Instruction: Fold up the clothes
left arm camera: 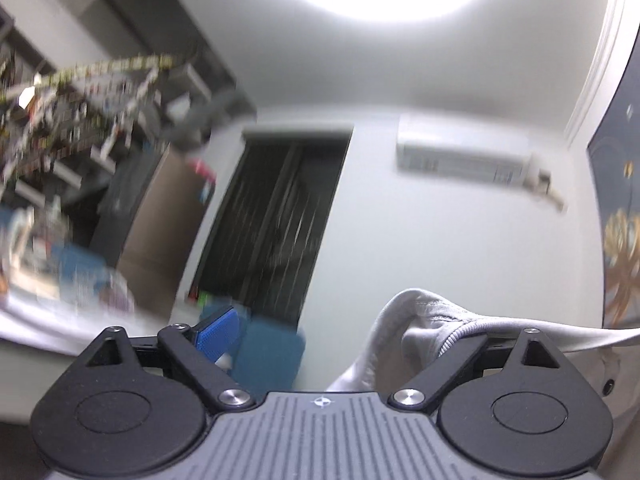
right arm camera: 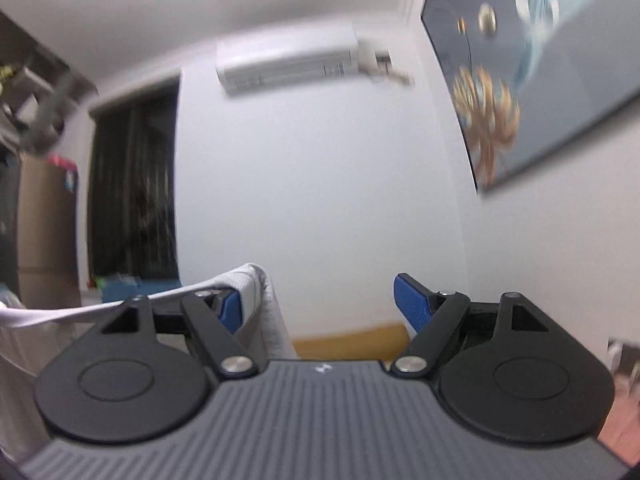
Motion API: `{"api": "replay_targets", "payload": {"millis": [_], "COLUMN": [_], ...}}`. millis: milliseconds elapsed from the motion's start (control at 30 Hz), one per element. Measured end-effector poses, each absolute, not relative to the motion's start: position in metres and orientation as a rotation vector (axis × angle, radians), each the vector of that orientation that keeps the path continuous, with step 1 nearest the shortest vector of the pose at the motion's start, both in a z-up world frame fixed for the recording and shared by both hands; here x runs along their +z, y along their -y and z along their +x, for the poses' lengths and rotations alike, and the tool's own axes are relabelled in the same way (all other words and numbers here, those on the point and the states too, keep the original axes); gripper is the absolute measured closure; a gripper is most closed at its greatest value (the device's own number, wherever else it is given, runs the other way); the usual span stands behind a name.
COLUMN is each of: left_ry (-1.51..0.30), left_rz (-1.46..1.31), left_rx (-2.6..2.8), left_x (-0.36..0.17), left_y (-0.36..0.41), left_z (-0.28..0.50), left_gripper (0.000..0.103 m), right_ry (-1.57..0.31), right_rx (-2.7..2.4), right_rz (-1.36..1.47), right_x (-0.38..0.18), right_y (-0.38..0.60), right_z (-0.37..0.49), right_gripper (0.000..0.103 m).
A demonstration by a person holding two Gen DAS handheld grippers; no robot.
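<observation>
A pale grey-white garment (left arm camera: 424, 320) with a ribbed hem is draped over the right finger of my left gripper (left arm camera: 328, 326) and hides that finger's pad. The blue left pad (left arm camera: 218, 332) is bare, and the jaws stand wide apart. From there the cloth runs off right as a taut band. In the right wrist view the same garment (right arm camera: 256, 304) hangs over the left blue pad (right arm camera: 231, 312) of my right gripper (right arm camera: 320, 298) and stretches away left. The right pad (right arm camera: 412, 304) is bare, and the jaws are wide open. Both cameras tilt up at the wall.
A dark doorway (left arm camera: 276, 220), a wall air conditioner (right arm camera: 288, 64) and a large framed picture (right arm camera: 532, 80) are ahead. Cluttered shelves (left arm camera: 72, 120), a cardboard box (left arm camera: 156, 232) and blue bins (left arm camera: 272, 352) stand at the left. A wooden edge (right arm camera: 348, 342) shows low ahead.
</observation>
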State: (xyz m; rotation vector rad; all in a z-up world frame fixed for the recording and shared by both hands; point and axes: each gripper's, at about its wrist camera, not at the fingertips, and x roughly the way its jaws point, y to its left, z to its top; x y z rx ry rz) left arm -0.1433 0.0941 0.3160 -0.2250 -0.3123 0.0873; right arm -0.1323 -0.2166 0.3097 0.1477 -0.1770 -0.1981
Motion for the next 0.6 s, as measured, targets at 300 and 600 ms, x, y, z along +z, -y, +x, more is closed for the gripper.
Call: {"api": "replay_targets", "payload": {"millis": [300,600], "left_ry": [0.422,0.215], "left_rz": [-0.230,-0.189], "left_rx": [0.047,0.041], "left_x": [0.420,0.337], "left_y": [-0.098,-0.083], "left_z": [-0.239,-0.112], "left_gripper": [0.005,0.003], "right_ry": [0.333,0.170], "right_rx": [-0.217,-0.272], "right_rz": [0.000,-0.050], "right_x": [0.414,0.355], "right_y": [0.186,0.202], "right_z": [-0.228,-0.134], "right_gripper": [0.024,0.023]}}
